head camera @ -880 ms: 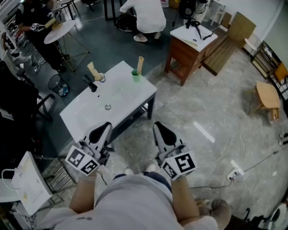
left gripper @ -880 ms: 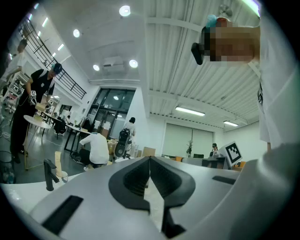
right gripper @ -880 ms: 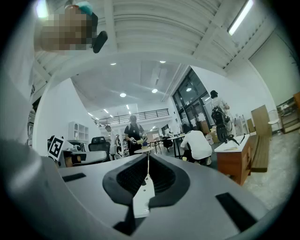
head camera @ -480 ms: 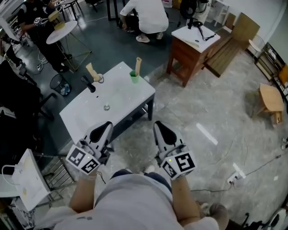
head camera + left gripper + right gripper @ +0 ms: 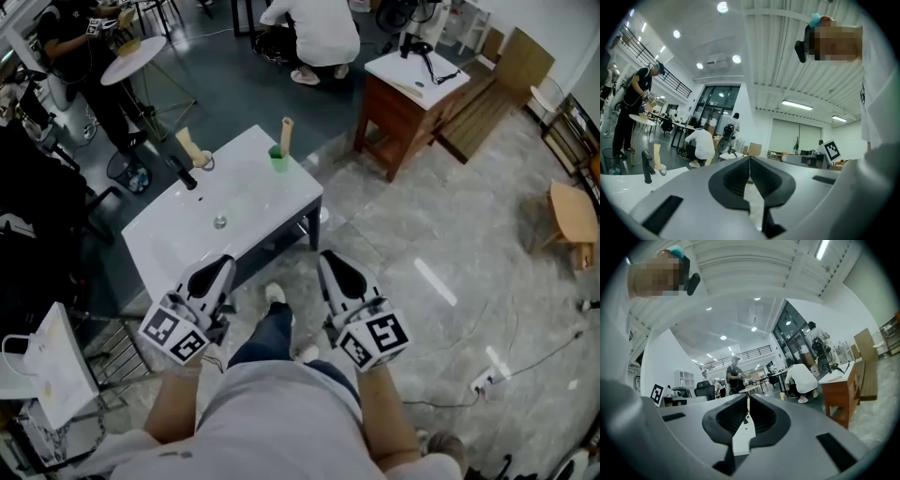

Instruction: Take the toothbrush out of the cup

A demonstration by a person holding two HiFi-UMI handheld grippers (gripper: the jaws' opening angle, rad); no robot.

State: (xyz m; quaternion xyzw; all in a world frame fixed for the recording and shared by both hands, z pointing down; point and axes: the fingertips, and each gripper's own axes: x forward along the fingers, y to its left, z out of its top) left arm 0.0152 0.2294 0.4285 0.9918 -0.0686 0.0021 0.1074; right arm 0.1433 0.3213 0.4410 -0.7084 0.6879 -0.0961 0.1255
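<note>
A green cup (image 5: 279,160) stands near the far edge of the white washbasin table (image 5: 272,202), with a tan-handled toothbrush (image 5: 286,131) upright in it. Both grippers hang well short of the table, close to my body. In the head view my left gripper (image 5: 210,277) points at the table's near edge with its jaws shut and nothing between them. My right gripper (image 5: 335,272) is beside it over the floor, also shut and holding nothing. The left gripper view shows closed jaws (image 5: 750,164), and so does the right gripper view (image 5: 748,401).
A black faucet (image 5: 184,174), a second tan brush in a holder (image 5: 192,148) and a drain (image 5: 219,222) are on the table. A wooden cabinet (image 5: 403,103) stands to the right. A crouching person (image 5: 314,28), a wire bin (image 5: 127,173) and a white bag (image 5: 52,370) are around.
My leg and foot have stepped forward into view between the grippers. The table sits slightly nearer in the frame. Both grippers stay shut and keep their places.
</note>
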